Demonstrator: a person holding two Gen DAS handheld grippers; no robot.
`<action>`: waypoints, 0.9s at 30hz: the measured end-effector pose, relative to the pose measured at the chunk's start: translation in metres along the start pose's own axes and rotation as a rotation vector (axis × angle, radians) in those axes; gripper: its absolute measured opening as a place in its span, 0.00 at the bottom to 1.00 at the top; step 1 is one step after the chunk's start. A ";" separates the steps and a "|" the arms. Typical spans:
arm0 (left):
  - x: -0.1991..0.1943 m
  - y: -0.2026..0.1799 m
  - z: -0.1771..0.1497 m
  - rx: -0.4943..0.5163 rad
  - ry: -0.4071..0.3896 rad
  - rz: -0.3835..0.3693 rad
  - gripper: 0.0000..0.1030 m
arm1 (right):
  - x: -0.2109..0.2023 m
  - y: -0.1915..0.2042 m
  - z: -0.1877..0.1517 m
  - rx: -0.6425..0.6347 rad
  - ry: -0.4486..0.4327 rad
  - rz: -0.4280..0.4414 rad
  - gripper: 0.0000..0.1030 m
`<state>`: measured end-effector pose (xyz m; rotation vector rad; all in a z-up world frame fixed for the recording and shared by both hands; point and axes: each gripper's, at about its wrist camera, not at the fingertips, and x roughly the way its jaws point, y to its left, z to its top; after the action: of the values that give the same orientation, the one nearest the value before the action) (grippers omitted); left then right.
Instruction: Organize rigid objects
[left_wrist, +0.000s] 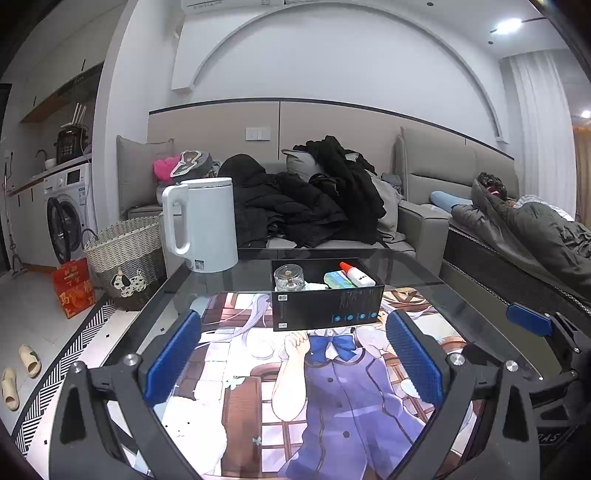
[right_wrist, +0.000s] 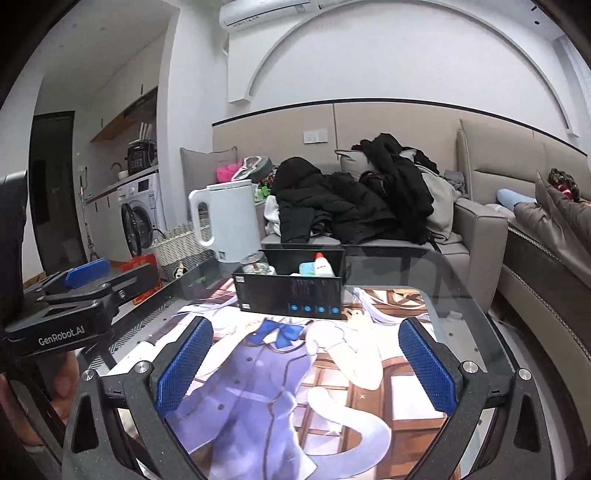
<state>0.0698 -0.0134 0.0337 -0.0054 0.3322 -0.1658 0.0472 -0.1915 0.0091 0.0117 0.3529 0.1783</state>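
Item: black box (left_wrist: 327, 295), open-topped, on the glass table (left_wrist: 424, 291) at the far edge of the printed mat (left_wrist: 332, 406); holds a glass jar (left_wrist: 289, 277), a green-white pack (left_wrist: 338, 279) and a red-capped bottle (left_wrist: 356, 274). Its long axis runs across both views. Left gripper (left_wrist: 291, 354) and right gripper (right_wrist: 306, 362): both jaws spread wide, empty, box straight ahead of the fingers, well apart; neither looks clearly nearer.

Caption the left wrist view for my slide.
Open left gripper over the mat, facing a black box of small items beside a white kettle.
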 end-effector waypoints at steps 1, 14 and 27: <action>-0.001 -0.001 -0.001 0.007 -0.003 0.005 0.98 | -0.001 0.002 0.000 -0.008 -0.002 0.004 0.99; 0.005 0.001 -0.003 -0.013 0.025 0.022 0.98 | 0.008 -0.005 -0.004 0.019 0.030 -0.037 0.99; 0.008 0.001 -0.001 -0.028 0.039 0.021 0.98 | 0.009 -0.005 -0.005 0.008 0.036 -0.038 0.99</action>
<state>0.0769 -0.0134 0.0300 -0.0264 0.3735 -0.1407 0.0545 -0.1947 0.0009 0.0100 0.3894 0.1399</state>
